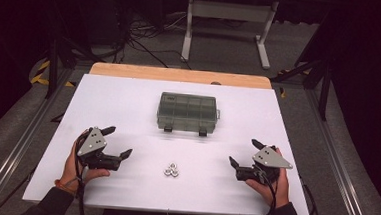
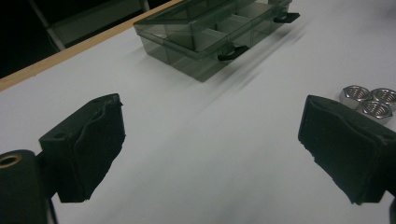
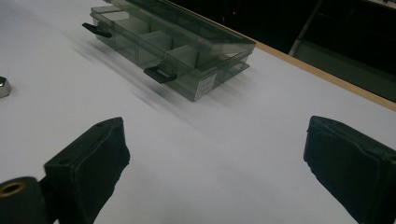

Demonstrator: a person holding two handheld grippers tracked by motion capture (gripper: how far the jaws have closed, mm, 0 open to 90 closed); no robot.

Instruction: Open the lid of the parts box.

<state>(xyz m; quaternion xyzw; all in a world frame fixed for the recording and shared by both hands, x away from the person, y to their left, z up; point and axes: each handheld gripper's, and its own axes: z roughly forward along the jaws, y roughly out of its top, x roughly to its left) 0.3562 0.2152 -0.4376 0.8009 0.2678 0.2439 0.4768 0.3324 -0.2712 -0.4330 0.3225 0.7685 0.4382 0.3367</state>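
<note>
Item 1: three bright steel hex nuts (image 1: pixel 172 170), clustered and touching one another on the near middle of the white table top (image 1: pixel 129 98), between the two grippers and nearer the person than the box. In the left gripper view the cluster (image 2: pixel 371 100) lies just beyond the right-hand jaw.

Item 2: smoky translucent plastic compartment box (image 1: pixel 187 113), lid closed, two black latches on its near edge, set toward the far middle of the table, well apart from the nuts. Inner dividers show through the lid in the right gripper view (image 3: pixel 173 44).

Item 3: left gripper (image 1: pixel 117 142), held in the person's left hand (image 1: pixel 77 168) at the near left; jaws spread wide, holding nothing.

Item 4: right gripper (image 1: pixel 243 153), held at the near right; jaws likewise spread wide and empty.

Handling note, judged: the nuts look small, hard, dense for their size and smooth, so likely to slip or roll off if pinched on the corners. Best taken one at a time across two opposite flats, jaws lowered close to the table. The box is probably light and stiff; its latches are the place to grip to open it.
</note>
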